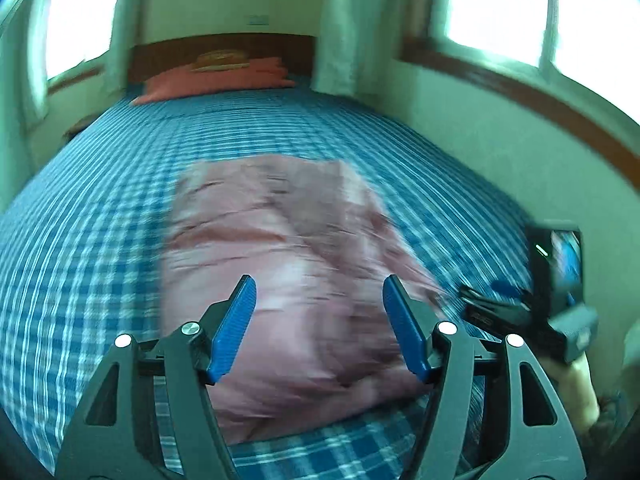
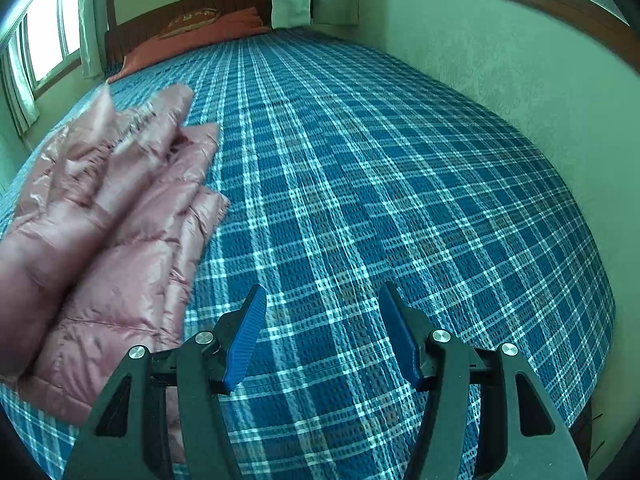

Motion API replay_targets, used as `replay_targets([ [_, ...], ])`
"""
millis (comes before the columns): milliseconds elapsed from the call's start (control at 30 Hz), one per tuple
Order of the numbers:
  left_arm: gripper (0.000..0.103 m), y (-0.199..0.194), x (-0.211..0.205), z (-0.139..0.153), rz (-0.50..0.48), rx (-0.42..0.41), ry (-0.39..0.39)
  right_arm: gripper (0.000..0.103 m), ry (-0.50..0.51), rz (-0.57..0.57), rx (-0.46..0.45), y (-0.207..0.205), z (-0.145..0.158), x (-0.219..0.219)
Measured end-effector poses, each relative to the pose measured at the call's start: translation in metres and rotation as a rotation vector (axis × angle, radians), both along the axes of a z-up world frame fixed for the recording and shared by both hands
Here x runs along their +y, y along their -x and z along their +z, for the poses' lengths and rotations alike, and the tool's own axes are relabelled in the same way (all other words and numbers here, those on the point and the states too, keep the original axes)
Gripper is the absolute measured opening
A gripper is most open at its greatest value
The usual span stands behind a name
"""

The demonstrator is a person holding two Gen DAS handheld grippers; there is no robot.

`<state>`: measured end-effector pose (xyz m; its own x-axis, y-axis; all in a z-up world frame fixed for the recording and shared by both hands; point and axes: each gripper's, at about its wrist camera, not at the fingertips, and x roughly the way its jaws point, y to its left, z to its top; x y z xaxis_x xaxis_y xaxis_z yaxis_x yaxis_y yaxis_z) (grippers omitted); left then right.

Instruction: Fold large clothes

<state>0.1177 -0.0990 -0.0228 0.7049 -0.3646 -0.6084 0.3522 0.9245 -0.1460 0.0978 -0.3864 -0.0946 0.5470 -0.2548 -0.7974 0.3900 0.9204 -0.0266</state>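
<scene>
A pink puffer jacket (image 1: 280,264) lies folded into a rough rectangle on the blue plaid bed (image 1: 80,208). My left gripper (image 1: 318,300) is open and empty, hovering above the jacket's near part. In the right wrist view the jacket (image 2: 104,240) lies at the left, with sleeves layered on top. My right gripper (image 2: 322,308) is open and empty over bare bedspread (image 2: 400,184), to the right of the jacket. The right gripper also shows in the left wrist view (image 1: 532,308) at the right edge of the bed, blurred.
Red pillows (image 1: 208,80) and a wooden headboard (image 1: 224,46) are at the far end of the bed. A wall (image 2: 520,60) runs along the bed's right side. Windows with curtains (image 1: 352,20) are at left and right.
</scene>
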Motion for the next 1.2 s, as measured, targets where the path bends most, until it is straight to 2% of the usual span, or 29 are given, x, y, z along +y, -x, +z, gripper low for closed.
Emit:
replay_targets([
  [133, 0.065, -0.032, 0.057, -0.011, 0.127, 0.085, 0.104, 0.058, -0.022, 0.014, -0.027, -0.001, 0.014, 0.011],
  [233, 0.066, -0.060, 0.096, -0.027, 0.206, 0.159, 0.240, 0.059, -0.090, 0.031, -0.064, -0.009, 0.025, 0.016],
  [300, 0.070, -0.074, 0.110, -0.039, 0.219, 0.209, 0.313, 0.071, -0.145, 0.041, -0.099, -0.019, 0.030, 0.015],
  [400, 0.070, -0.107, 0.125, -0.067, 0.215, 0.323, 0.436, 0.072, -0.262, 0.087, -0.146, -0.041, 0.037, 0.021],
  [533, 0.070, -0.130, 0.127, -0.097, 0.214, 0.416, 0.524, 0.074, -0.359, 0.154, -0.167, -0.076, 0.039, 0.034],
  [633, 0.070, -0.145, 0.126, -0.114, 0.213, 0.471, 0.584, 0.074, -0.433, 0.184, -0.148, -0.103, 0.032, 0.039],
  [733, 0.071, -0.153, 0.122, -0.121, 0.200, 0.493, 0.593, 0.075, -0.519, 0.205, -0.121, -0.124, 0.021, 0.040],
  [800, 0.072, -0.156, 0.117, -0.120, 0.189, 0.492, 0.583, 0.074, -0.517, 0.208, -0.113, -0.131, 0.017, 0.043],
  [833, 0.073, -0.157, 0.115, -0.120, 0.185, 0.492, 0.578, 0.071, -0.512, 0.211, -0.114, -0.133, 0.016, 0.045],
  [867, 0.073, -0.158, 0.113, -0.118, 0.180, 0.492, 0.574, 0.043, -0.516, 0.228, -0.104, -0.135, 0.014, 0.046],
  [900, 0.073, -0.155, 0.112, -0.115, 0.177, 0.490, 0.569, 0.023, -0.526, 0.244, -0.097, -0.135, 0.014, 0.047],
  [967, 0.073, -0.153, 0.111, -0.109, 0.173, 0.477, 0.565, 0.014, -0.505, 0.231, -0.110, -0.128, 0.017, 0.043],
  [1033, 0.073, -0.144, 0.110, -0.100, 0.168, 0.453, 0.557, 0.009, -0.439, 0.185, -0.115, -0.116, 0.017, 0.033],
  [1067, 0.073, -0.140, 0.108, -0.095, 0.161, 0.438, 0.537, 0.004, -0.389, 0.151, -0.107, -0.108, 0.014, 0.026],
  [1100, 0.073, -0.134, 0.102, -0.090, 0.154, 0.417, 0.494, 0.004, -0.338, 0.114, -0.086, -0.101, 0.006, 0.018],
  [1133, 0.074, -0.133, 0.097, -0.088, 0.153, 0.405, 0.457, 0.004, -0.347, 0.099, -0.066, -0.099, -0.002, 0.013],
  [1200, 0.074, -0.129, 0.083, -0.089, 0.143, 0.376, 0.364, 0.003, -0.434, 0.055, -0.027, -0.093, -0.025, -0.003],
])
